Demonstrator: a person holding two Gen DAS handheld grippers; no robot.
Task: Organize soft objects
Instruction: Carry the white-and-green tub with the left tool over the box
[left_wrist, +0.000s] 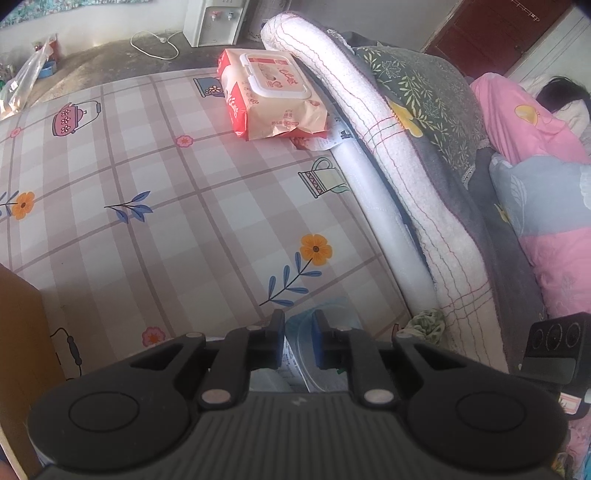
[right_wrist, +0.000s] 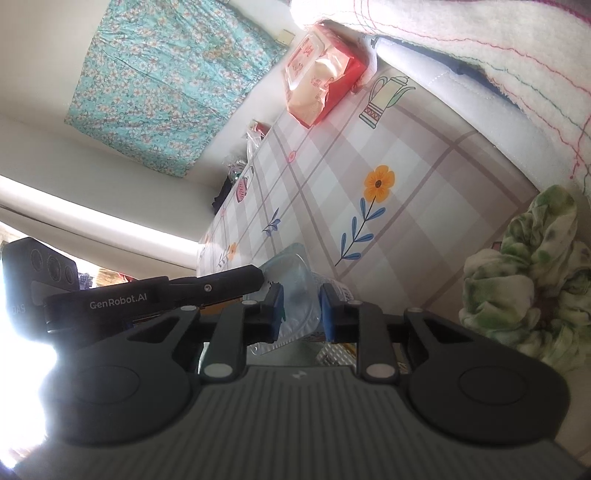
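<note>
Left wrist grip: left gripper is clamped on a clear plastic bag at the near edge of the checked bedsheet.
Left wrist risk: thin film may slip free.
Right wrist grip: right gripper pinches the same plastic bag; the left gripper holds its edge.
Right wrist risk: opposing pulls could tear it; green scrunchie lies just beside, easily snagged.

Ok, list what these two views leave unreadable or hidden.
- Clear plastic packet between both claws: its lower part is hidden behind each claw body, and its print is too small, in both wrist views.
- Wet wipes pack: label blurred.
- Green floral cloth: cut off by the right edge of the right wrist view, barely peeking out in the left wrist view.
</note>
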